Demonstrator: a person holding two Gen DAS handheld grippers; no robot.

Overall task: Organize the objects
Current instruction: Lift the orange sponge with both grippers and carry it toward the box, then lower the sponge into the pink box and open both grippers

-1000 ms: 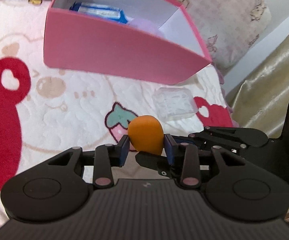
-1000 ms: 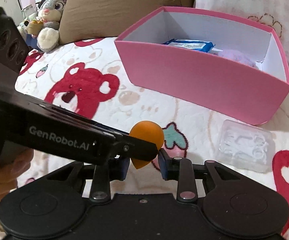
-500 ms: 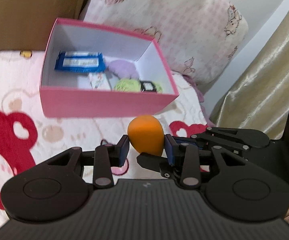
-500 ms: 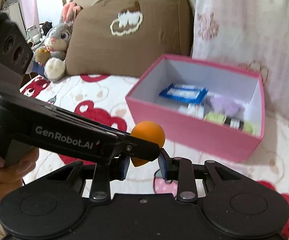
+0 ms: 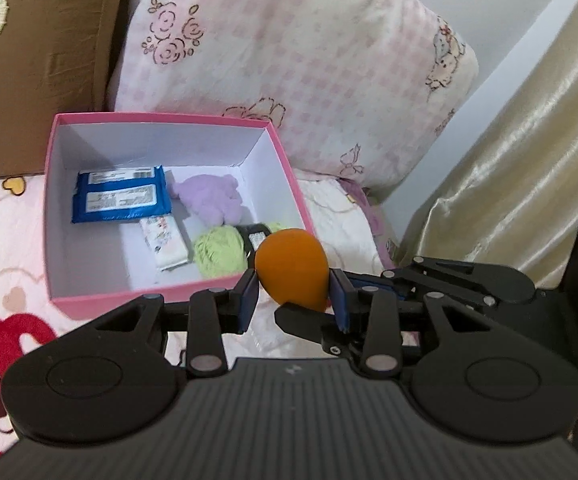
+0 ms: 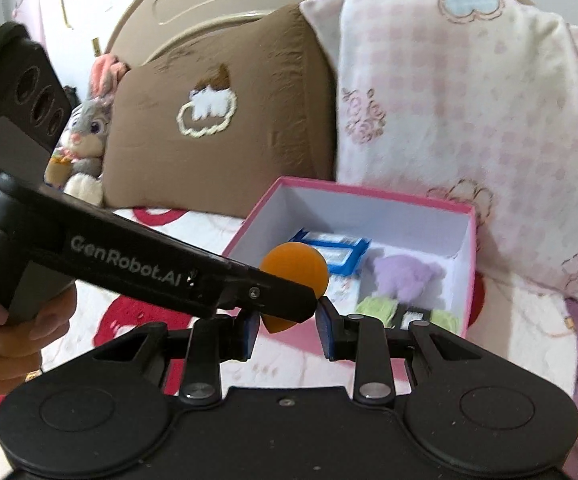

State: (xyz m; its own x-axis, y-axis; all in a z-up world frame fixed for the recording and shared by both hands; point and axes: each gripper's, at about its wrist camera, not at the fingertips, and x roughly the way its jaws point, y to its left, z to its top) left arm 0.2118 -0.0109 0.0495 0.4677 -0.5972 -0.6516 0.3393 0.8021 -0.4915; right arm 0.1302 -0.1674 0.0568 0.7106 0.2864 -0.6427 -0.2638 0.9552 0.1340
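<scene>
Cushion, brown (image 5: 41,60), far left, bed cover (image 5: 5,240) w/ red bears under it. Next over: pink box (image 5: 129,300), open top, standing on the cover against the checked pillow (image 5: 289,60). Inside, L to R: blue pack (image 5: 121,196), small white packet (image 5: 165,246), purple fluff ball (image 5: 211,198), green puff (image 5: 219,256). Left half of the box floor is bare.

Orange sponge (image 5: 291,270) is the task item. It's egg-shaped, fat end up, narrow end down. It's up off the cover, in front of the box's near right corner and not yet over the opening.

My left claw (image 5: 292,300) is clenched on it, blue pads on both flanks at the widest part. My right claw (image 6: 287,328) comes in from the right and is closed down around the narrow end. The left claw's finger blocks the right wrist view, so I can't confirm the right pads actually bite. My left hand (image 6: 17,340) is wrapped on the left handle. Curtain (image 5: 529,140) far right, clear of everything.

Handling, my guess: very light, soft, squashy, matte skin, so grippy, not fragile. Main risk is the taper, since a squeeze near the tip prob squirts it out. Best hold is across the belly w/ light pressure. Should drop fine from low over the box, may bounce a bit.
</scene>
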